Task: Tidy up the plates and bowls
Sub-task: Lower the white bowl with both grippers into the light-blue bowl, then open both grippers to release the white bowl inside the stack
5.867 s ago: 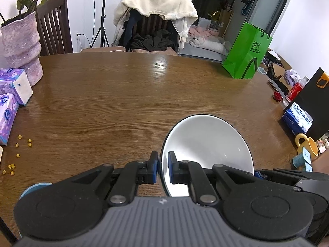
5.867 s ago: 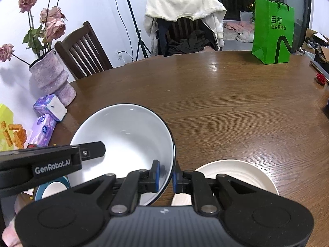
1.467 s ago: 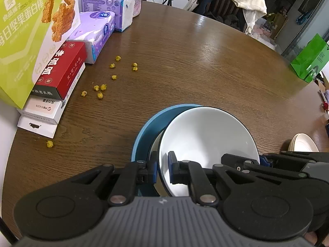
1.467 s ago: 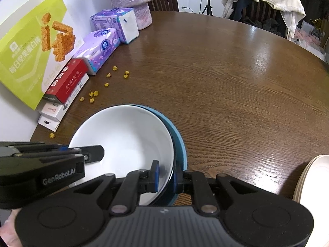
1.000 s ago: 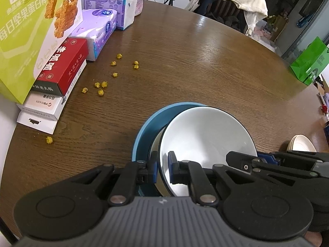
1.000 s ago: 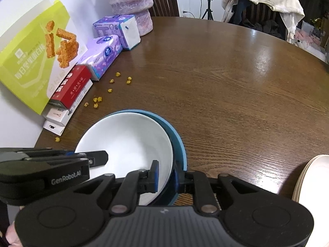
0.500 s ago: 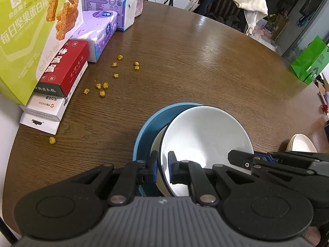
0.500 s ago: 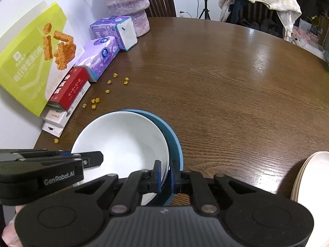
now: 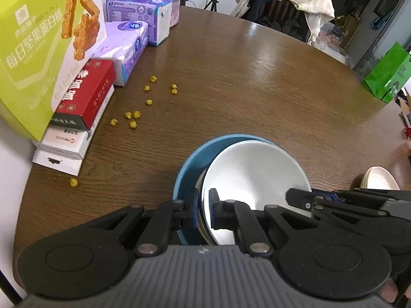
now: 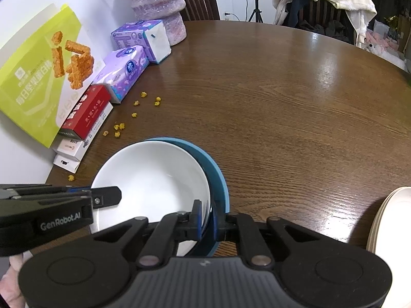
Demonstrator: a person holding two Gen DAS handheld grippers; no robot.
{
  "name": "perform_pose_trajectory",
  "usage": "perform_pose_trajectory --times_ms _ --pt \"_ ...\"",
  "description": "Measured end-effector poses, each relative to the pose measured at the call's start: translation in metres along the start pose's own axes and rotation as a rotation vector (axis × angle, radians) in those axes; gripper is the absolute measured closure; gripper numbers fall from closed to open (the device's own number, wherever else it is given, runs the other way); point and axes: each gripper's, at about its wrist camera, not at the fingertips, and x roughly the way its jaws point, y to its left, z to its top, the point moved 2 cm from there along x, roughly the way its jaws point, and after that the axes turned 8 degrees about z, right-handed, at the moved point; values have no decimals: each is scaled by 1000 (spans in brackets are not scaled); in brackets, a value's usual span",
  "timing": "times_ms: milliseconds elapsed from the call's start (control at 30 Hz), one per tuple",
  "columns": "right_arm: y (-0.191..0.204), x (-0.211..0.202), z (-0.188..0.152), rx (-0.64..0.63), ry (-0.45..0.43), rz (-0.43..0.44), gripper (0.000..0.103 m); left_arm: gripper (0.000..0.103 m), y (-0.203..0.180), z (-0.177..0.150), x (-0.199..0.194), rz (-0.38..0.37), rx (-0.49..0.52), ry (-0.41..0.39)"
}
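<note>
A white bowl [image 9: 253,174] [image 10: 154,177] sits tilted inside a wider blue bowl [image 9: 191,159] [image 10: 218,172] on the brown table [image 9: 257,89], near its front left edge. My left gripper [image 9: 204,205] is shut on the white bowl's near left rim. My right gripper [image 10: 206,218] is shut on the same bowl's right rim, with the blue rim tight against its outer finger. Each gripper shows in the other's view, the right gripper [image 9: 299,197] at the bowl's right and the left gripper [image 10: 108,196] at its left. A stack of cream plates [image 9: 377,179] [image 10: 390,218] lies to the right.
Along the left edge stand a green snack box [image 9: 33,59], a red box [image 9: 84,95] on white boxes, purple tissue packs [image 9: 125,48] and a pink vase [image 10: 156,7]. Yellow crumbs [image 9: 133,118] lie scattered by them. A green bag [image 9: 388,74] stands far right.
The white bowl has stayed in the blue bowl with both grippers on its rim. The right gripper's jaws have drawn slightly closer together. Neither hand has shifted noticeably.
</note>
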Motion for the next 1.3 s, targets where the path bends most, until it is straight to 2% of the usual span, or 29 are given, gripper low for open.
perform_pose_trajectory --times_ms 367,467,500,533,567,667,700,733,800,867,933,1000,1133,1300 --pt "-3 -1 4 21 0 17 93 92 1 2 -5 -14 -1 -8" --pt "-4 -10 6 25 -23 37 90 80 2 4 -14 -22 -1 -30" --pt "-4 -12 7 26 -28 42 89 71 3 5 -17 -24 -2 -44" --pt "-4 -15 7 28 -36 47 85 64 4 6 -22 -23 -4 -58" --pt "-4 -19 7 30 -44 54 82 61 5 7 -25 -22 -4 -70" --pt "-5 -29 6 29 -73 62 60 48 11 9 -36 -14 -6 -111" --pt "-6 -33 5 28 -82 58 48 40 12 9 -39 -11 -7 -122" --pt "-7 -36 4 28 -91 55 42 34 14 10 -41 -9 -7 -135" --pt "-10 -42 1 30 -107 55 37 24 17 9 -47 -9 -6 -163" --pt "-14 -49 -3 37 -132 52 28 17 19 7 -56 -21 -9 -208" --pt "-17 -58 -8 33 -174 55 20 1 20 3 -64 -37 -18 -246" --pt "-21 -68 -14 14 -219 51 19 0 20 -2 -73 -42 -31 -300" --pt "-27 -86 -26 -39 -289 43 3 0 14 -11 -86 -33 -42 -341" --pt "-33 -103 -43 -78 -317 63 0 0 2 -27 -99 -6 -72 -370"
